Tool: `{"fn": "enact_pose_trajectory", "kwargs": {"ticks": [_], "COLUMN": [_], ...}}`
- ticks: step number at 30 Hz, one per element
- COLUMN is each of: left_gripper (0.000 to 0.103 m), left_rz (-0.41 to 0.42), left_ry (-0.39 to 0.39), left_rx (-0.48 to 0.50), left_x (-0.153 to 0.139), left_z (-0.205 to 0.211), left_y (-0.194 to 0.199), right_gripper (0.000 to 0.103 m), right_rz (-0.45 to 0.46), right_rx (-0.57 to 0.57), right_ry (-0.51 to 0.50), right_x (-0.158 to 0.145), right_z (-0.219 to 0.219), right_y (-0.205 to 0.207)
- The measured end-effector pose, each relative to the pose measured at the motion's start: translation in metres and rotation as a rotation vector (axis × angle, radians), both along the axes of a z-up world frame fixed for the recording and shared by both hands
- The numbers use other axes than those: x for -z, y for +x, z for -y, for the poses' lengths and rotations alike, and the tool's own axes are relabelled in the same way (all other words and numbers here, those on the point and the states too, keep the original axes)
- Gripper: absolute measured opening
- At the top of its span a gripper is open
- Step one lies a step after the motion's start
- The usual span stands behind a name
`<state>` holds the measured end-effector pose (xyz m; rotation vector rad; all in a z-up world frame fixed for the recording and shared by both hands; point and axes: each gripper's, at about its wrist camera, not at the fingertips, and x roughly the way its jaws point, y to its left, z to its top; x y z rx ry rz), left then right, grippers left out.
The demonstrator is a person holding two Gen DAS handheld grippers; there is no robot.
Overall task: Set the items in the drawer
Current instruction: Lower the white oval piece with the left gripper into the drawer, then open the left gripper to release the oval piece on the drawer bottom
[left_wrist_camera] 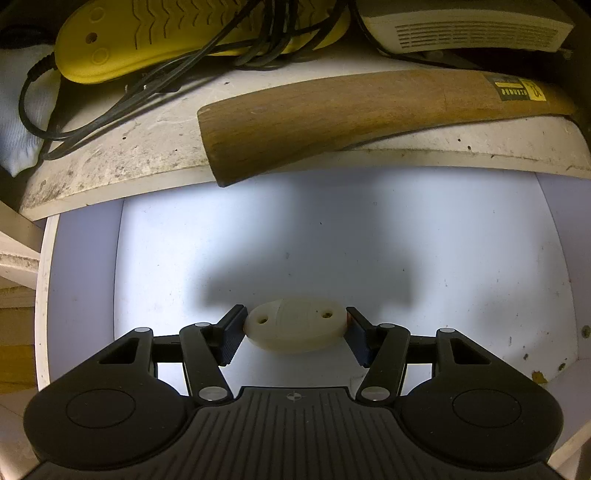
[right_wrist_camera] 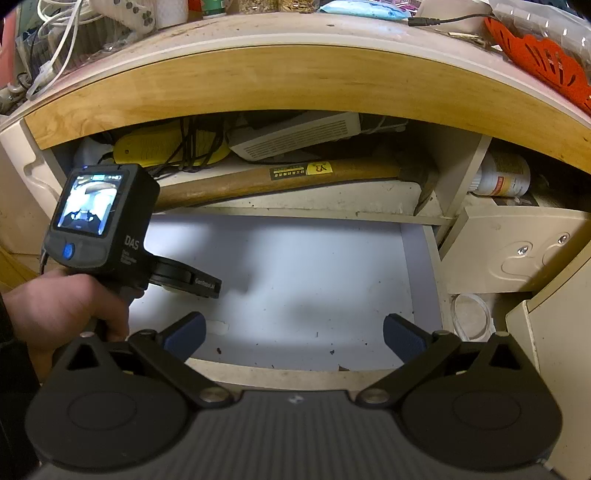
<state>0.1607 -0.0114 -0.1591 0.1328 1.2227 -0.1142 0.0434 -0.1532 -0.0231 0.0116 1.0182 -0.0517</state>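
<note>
My left gripper [left_wrist_camera: 294,330] is shut on a small cream oval plastic piece [left_wrist_camera: 295,326] with two screw holes, held between both pads over the white floor of the open drawer [left_wrist_camera: 332,240]. In the right wrist view the left gripper's body with its lit screen [right_wrist_camera: 99,218] reaches into the drawer [right_wrist_camera: 295,277] from the left, held by a hand; its fingers are hidden there. My right gripper [right_wrist_camera: 294,334] is open and empty, over the drawer's front edge.
On the shelf above the drawer lie a wooden-handled hammer [left_wrist_camera: 351,110], a yellow device [left_wrist_camera: 166,37] with black cables and a white vented box [left_wrist_camera: 469,29]. A white bottle [right_wrist_camera: 502,181] lies in the right compartment. The clutter-covered tabletop [right_wrist_camera: 295,33] overhangs.
</note>
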Motion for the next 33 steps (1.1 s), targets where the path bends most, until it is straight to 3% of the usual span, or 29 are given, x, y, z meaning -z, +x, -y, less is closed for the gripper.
{"fn": "enact_pose_trajectory", "kwargs": {"ticks": [6, 8, 12, 14, 17, 33], "left_gripper": [0.057, 0.073, 0.08, 0.092, 0.1, 0.1], "left_rz": [-0.004, -0.02, -0.044, -0.033, -0.014, 0.02], "left_ry": [0.013, 0.018, -0.001, -0.009, -0.029, -0.04], "left_rx": [-0.002, -0.02, -0.046, -0.056, -0.066, -0.049], "left_x": [0.0, 0.001, 0.002, 0.0, -0.003, -0.015], "left_z": [0.0, -0.002, -0.008, -0.01, -0.014, -0.023], "left_y": [-0.004, -0.004, -0.004, -0.006, -0.008, -0.026], "right_gripper": [0.103, 0.103, 0.103, 0.103, 0.103, 0.103], "right_rz": [-0.002, -0.003, -0.005, -0.005, -0.006, -0.006], "right_rx": [0.002, 0.003, 0.005, 0.005, 0.007, 0.003], "right_ry": [0.002, 0.003, 0.004, 0.005, 0.006, -0.004], "right_x": [0.0, 0.0, 0.0, 0.001, 0.001, 0.002], "right_z": [0.0, 0.0, 0.0, 0.0, 0.0, 0.0], "right_y": [0.0, 0.0, 0.001, 0.001, 0.001, 0.001]}}
